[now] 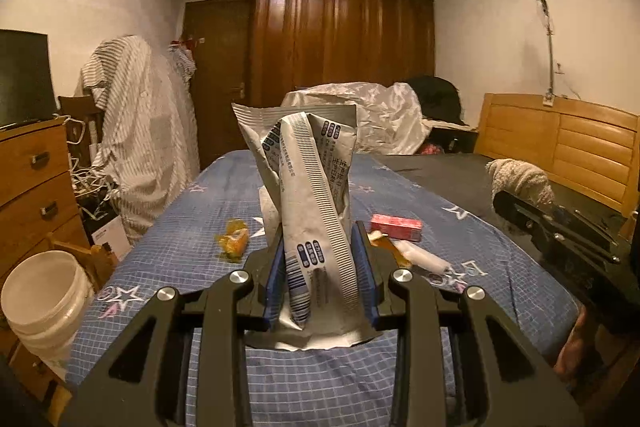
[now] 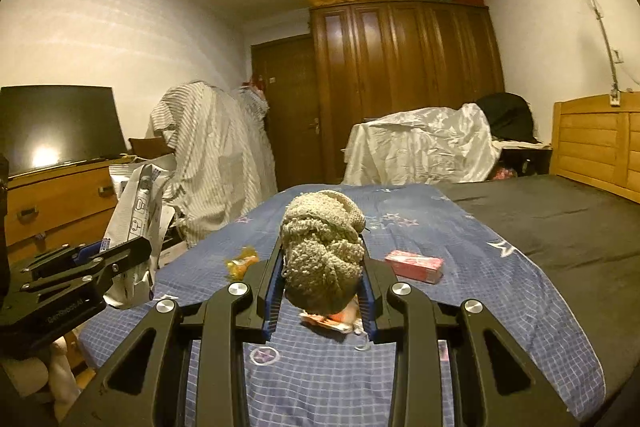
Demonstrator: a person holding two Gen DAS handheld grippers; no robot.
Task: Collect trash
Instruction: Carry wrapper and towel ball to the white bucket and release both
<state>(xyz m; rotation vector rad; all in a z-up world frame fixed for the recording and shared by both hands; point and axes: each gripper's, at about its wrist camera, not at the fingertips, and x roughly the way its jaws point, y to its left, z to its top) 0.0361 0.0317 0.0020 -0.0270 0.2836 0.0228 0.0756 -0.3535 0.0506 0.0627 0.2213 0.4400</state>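
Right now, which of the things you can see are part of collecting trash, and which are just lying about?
Part of the job:
left gripper shut on the white wrapper bag
orange wrapper
pink box
white bucket

Just lying about:
fuzzy cloth in the right gripper
television
wardrobe
striped sheet

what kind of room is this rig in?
A lived-in home bedroom, most likely. A bed with a wooden headboard fills the foreground, a big wooden wardrobe stands along the far wall, and a dresser with a dark screen sits to the side.
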